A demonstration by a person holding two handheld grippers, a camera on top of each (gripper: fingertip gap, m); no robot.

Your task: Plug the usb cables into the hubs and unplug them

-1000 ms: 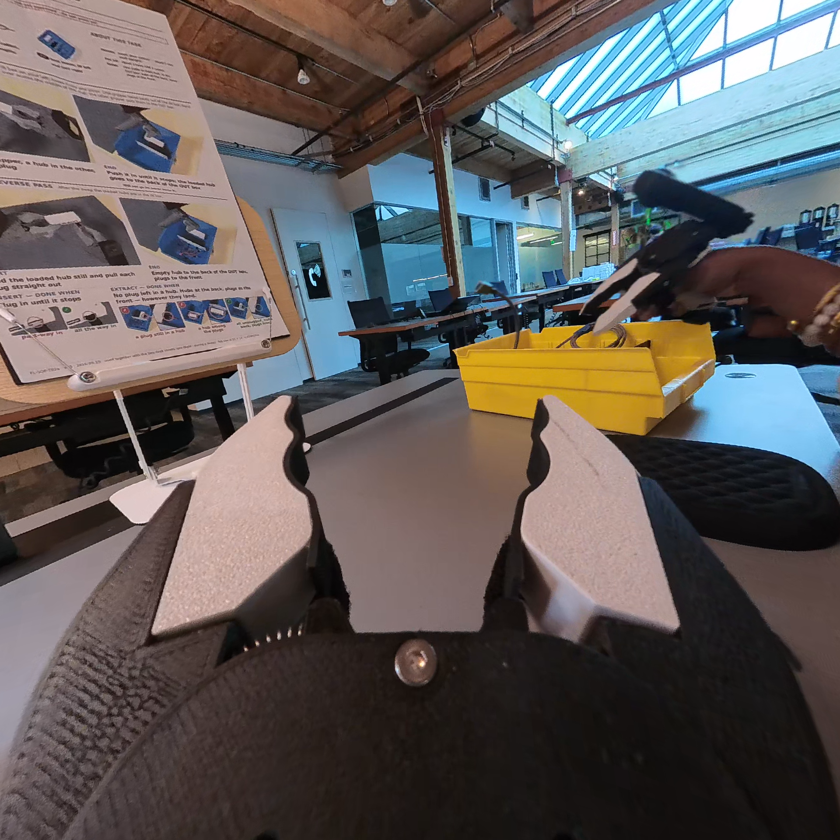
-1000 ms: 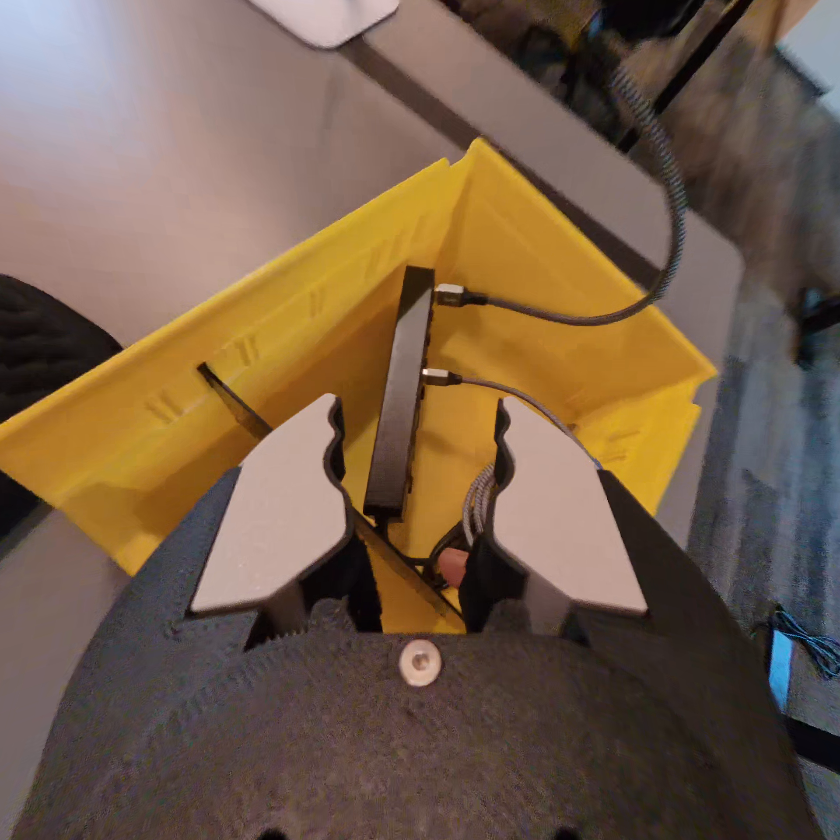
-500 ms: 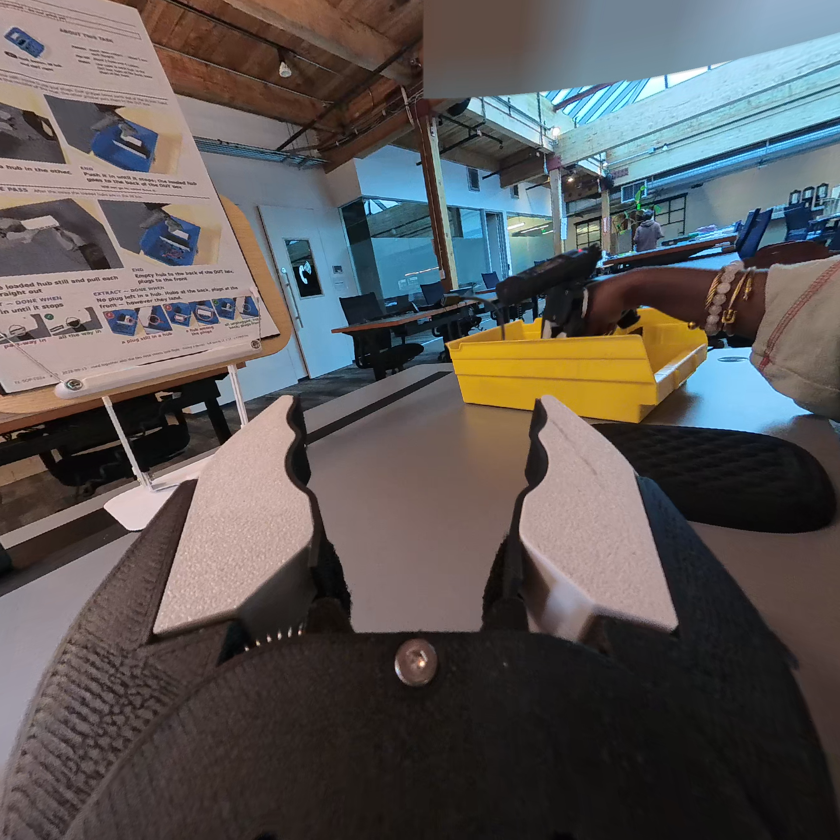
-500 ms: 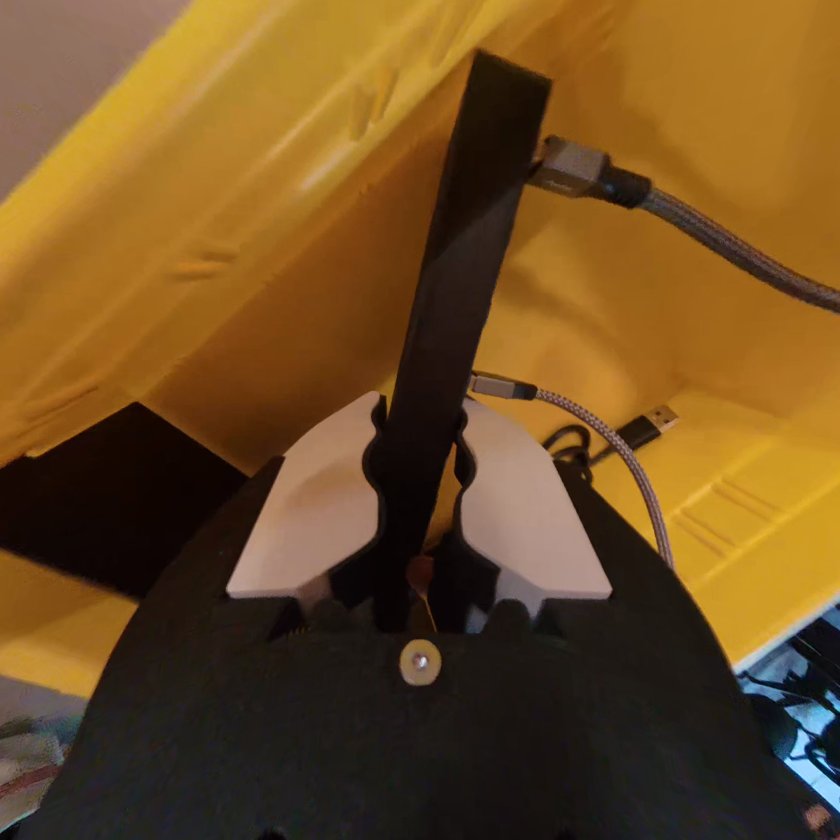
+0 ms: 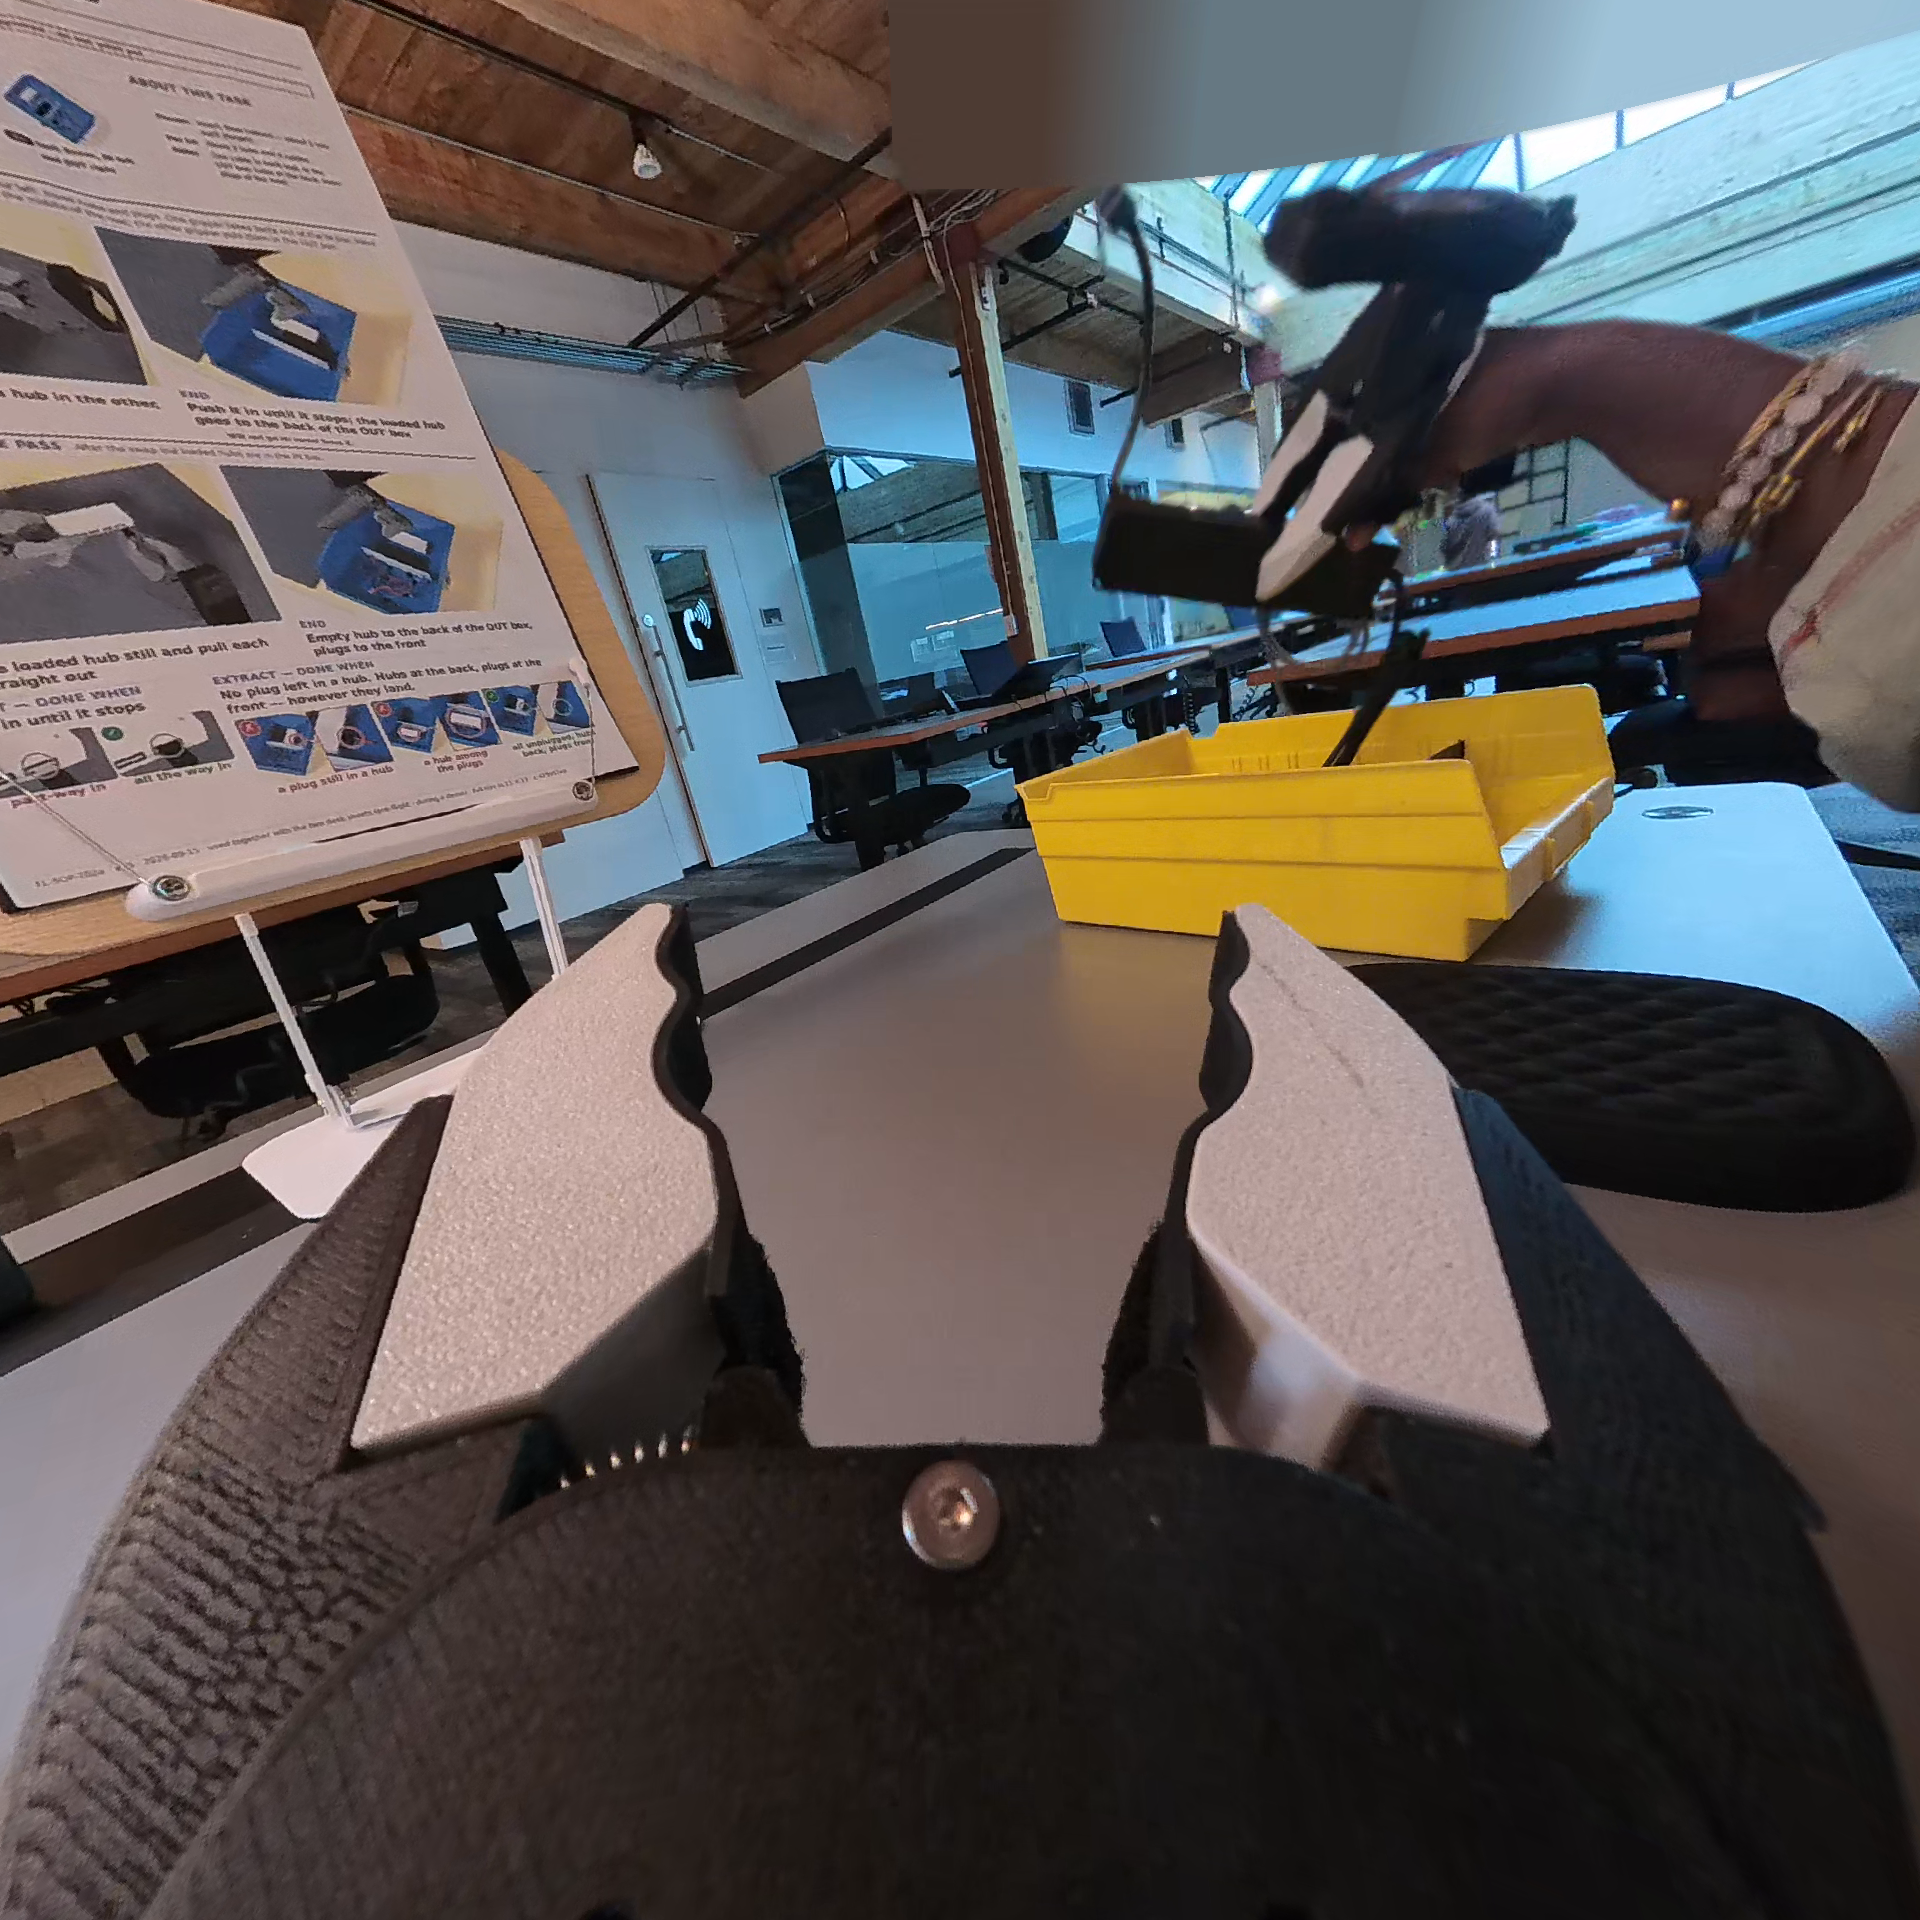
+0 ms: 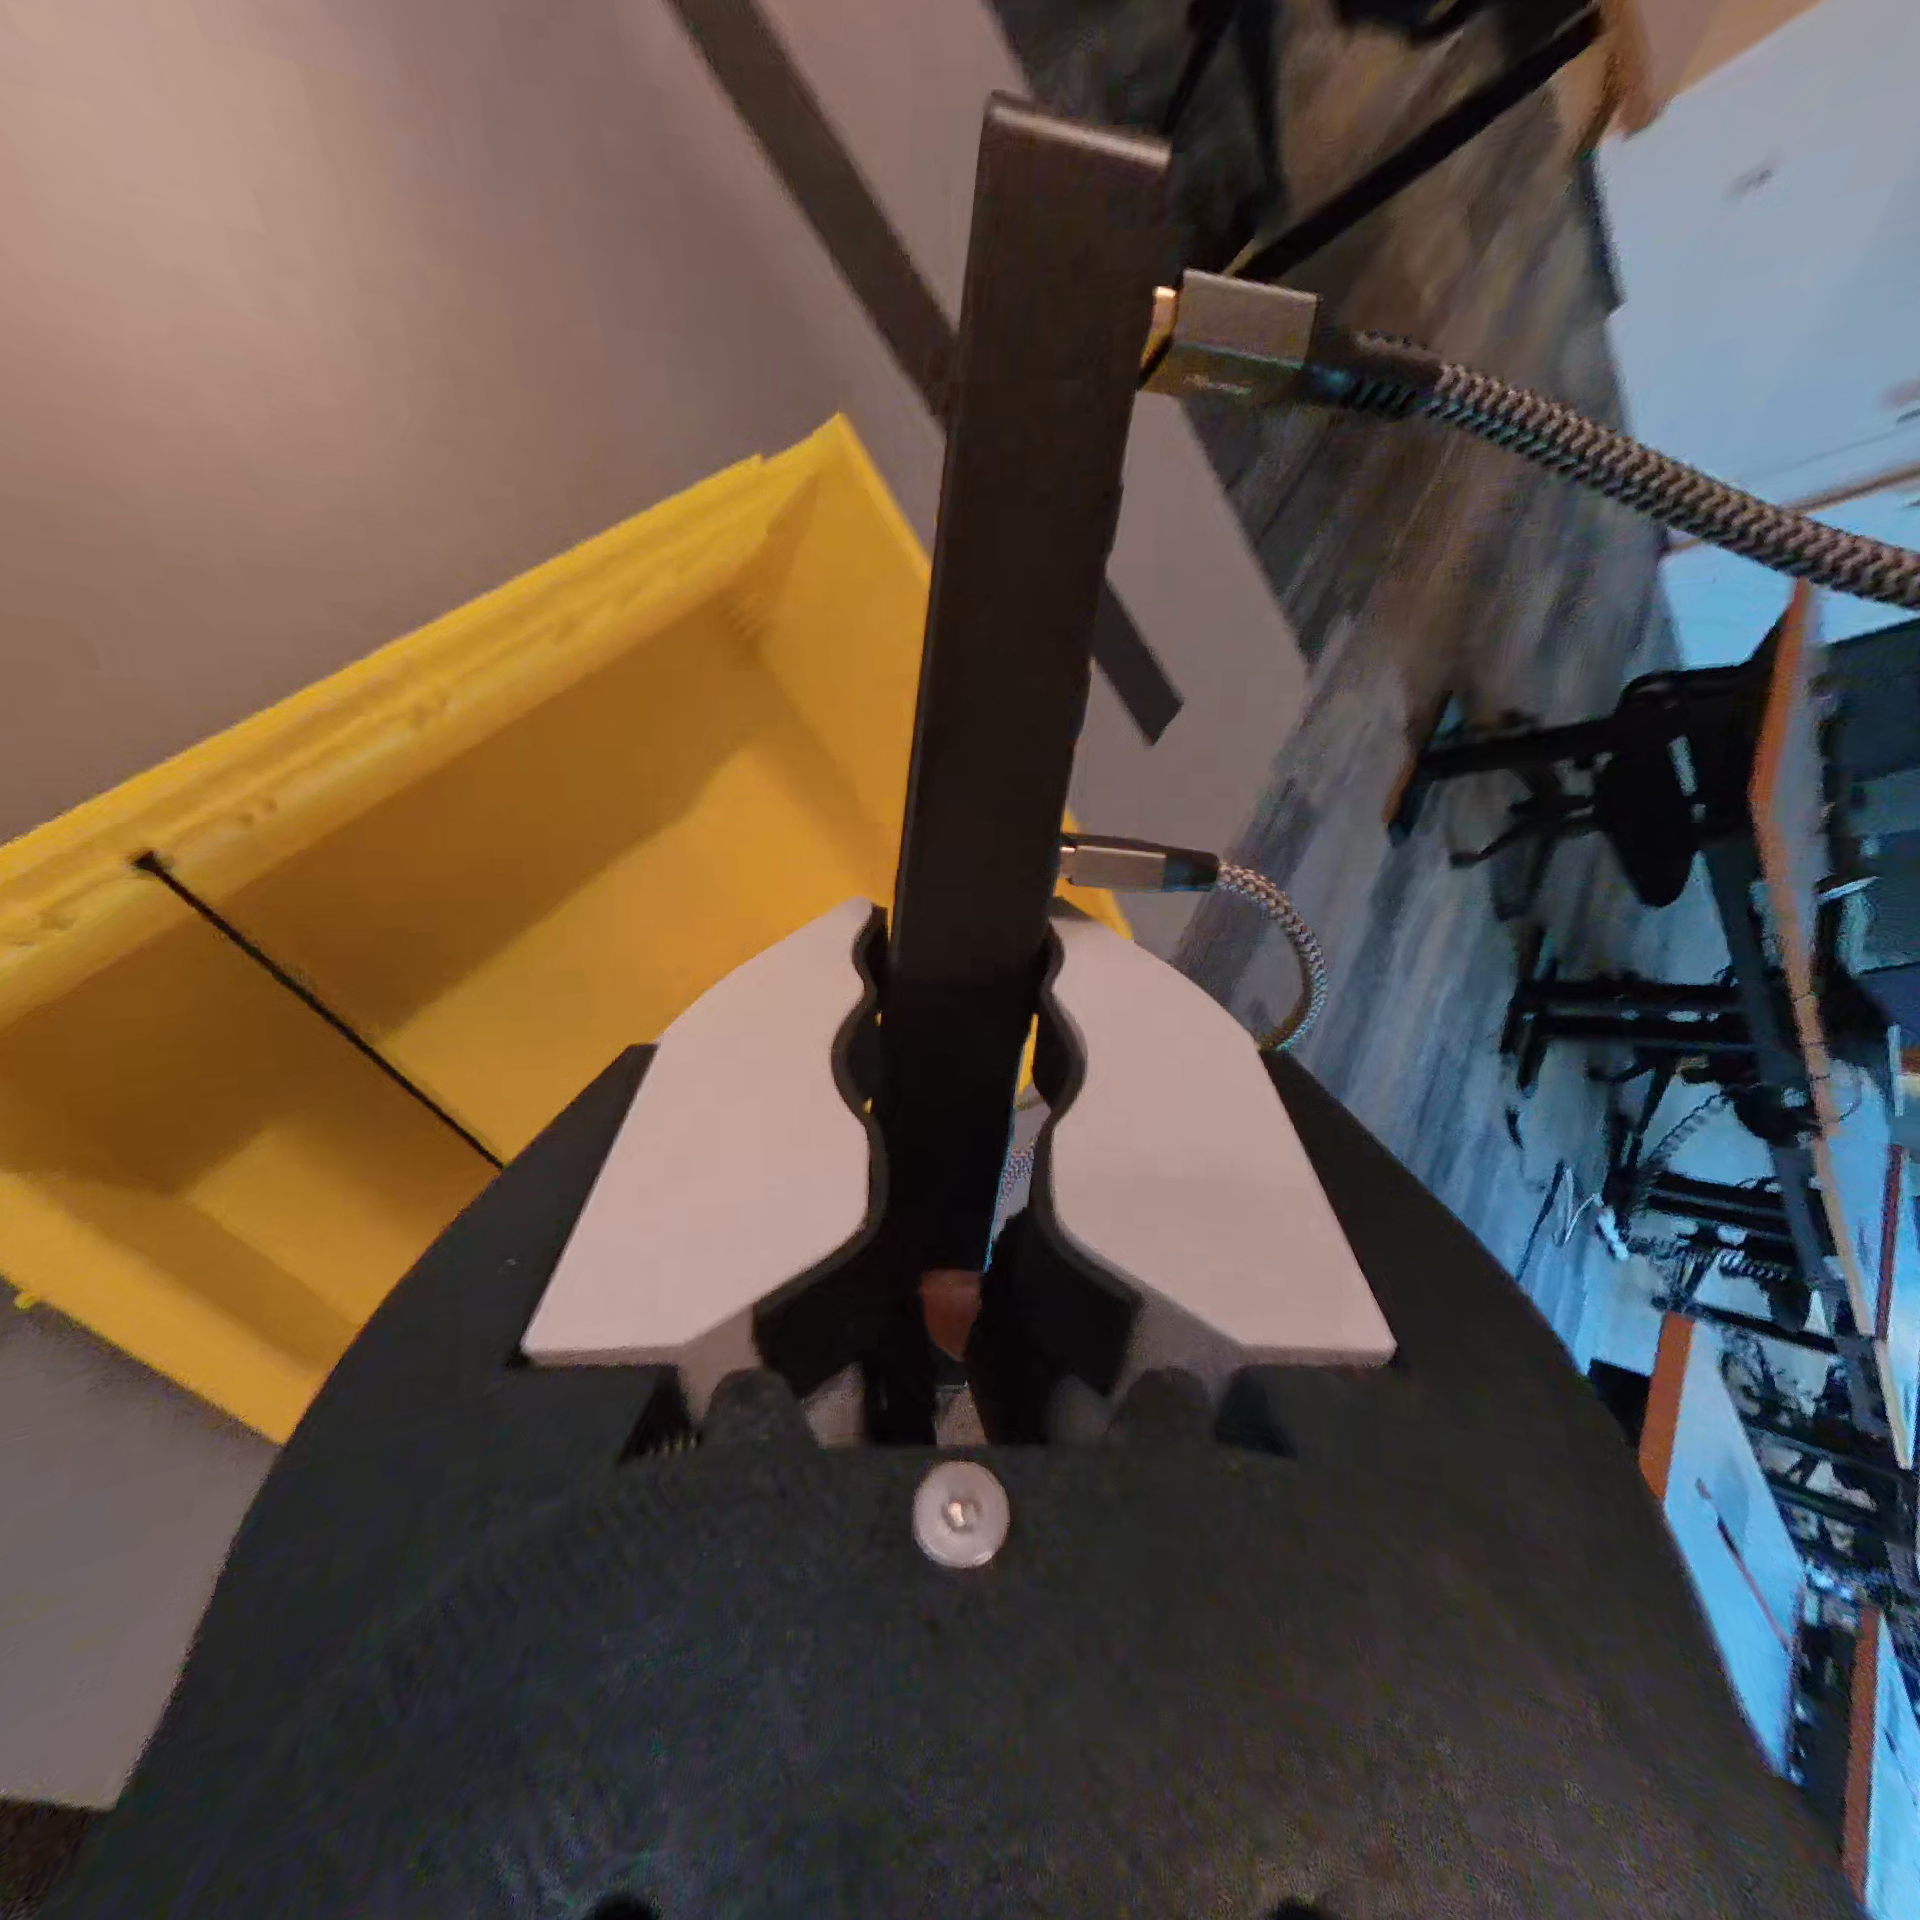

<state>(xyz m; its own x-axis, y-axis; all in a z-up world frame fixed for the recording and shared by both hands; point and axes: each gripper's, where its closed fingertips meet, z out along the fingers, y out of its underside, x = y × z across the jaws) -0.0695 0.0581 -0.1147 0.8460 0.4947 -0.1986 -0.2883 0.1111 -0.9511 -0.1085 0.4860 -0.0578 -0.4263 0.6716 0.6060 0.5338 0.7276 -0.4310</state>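
My right gripper [image 6: 961, 935] is shut on a long black usb hub [image 6: 1023, 582] and holds it up above the yellow bin [image 6: 436, 894]. Two braided cables are plugged into the hub's right side: a thick one [image 6: 1236, 338] near its far end and a thin one [image 6: 1138, 865] close to my fingers. In the left wrist view the right gripper [image 5: 1314, 499] holds the hub [image 5: 1184, 551] high over the bin [image 5: 1278, 852], with cables hanging down. My left gripper [image 5: 951, 977] is open and empty, low over the grey table [image 5: 935, 1039].
An instruction sheet on a wooden board with a white stand [image 5: 260, 499] is at the left. A black quilted pad [image 5: 1662, 1081] lies on the table right of my left gripper. A person's arm with bracelets [image 5: 1766, 468] reaches in from the right. Office desks and chairs fill the background. One gripper's finger ends stand about 45 centimeters off the other's.
My right gripper closed on the hub inside the bin and has lifted it up and out, cables still plugged in. My left gripper has stayed open and nearly still.
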